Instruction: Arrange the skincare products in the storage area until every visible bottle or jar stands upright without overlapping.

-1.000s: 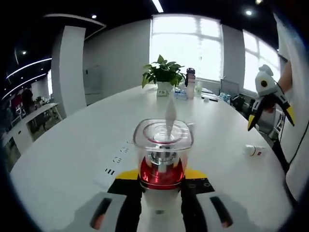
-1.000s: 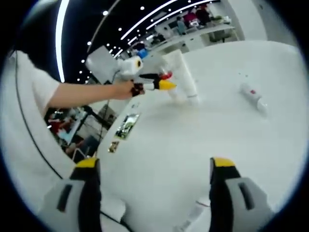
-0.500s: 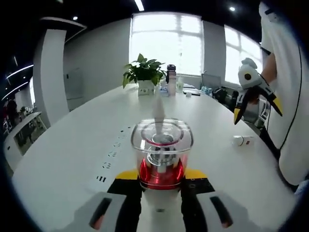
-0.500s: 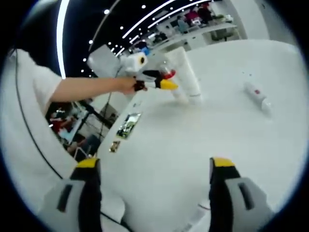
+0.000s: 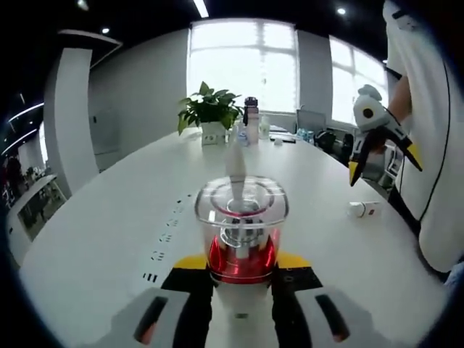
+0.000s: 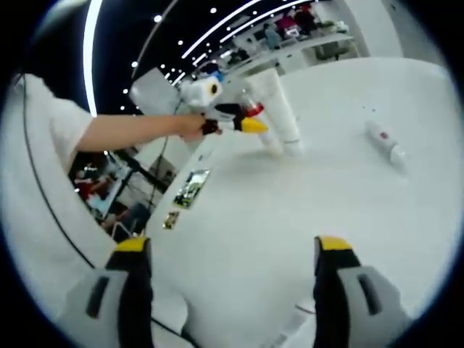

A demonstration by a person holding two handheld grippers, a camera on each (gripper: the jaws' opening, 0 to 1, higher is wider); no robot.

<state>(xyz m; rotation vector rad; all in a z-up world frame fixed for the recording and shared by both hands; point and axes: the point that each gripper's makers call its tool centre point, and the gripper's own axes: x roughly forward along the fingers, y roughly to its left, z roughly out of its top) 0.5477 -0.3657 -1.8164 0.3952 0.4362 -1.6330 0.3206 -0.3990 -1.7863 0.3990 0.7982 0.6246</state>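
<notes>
Left gripper view: left claw (image 5: 241, 272) clamped on clear-capped red jar (image 5: 241, 230), still upright; white tube (image 5: 236, 163) just beyond, small white bottle (image 5: 362, 209) lying far right on desk (image 5: 101, 232).

Right gripper view: right claw (image 6: 232, 264) spread apart, empty, hovering unchanged; toppled bottle unrighted.

No lettering reads clearly; dark marks on the white table (image 5: 109, 239) are perhaps symbols, too blurred.

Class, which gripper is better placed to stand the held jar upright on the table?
Left: the left gripper already clamps the red-based clear jar above the table. The right gripper is open, empty.
</notes>
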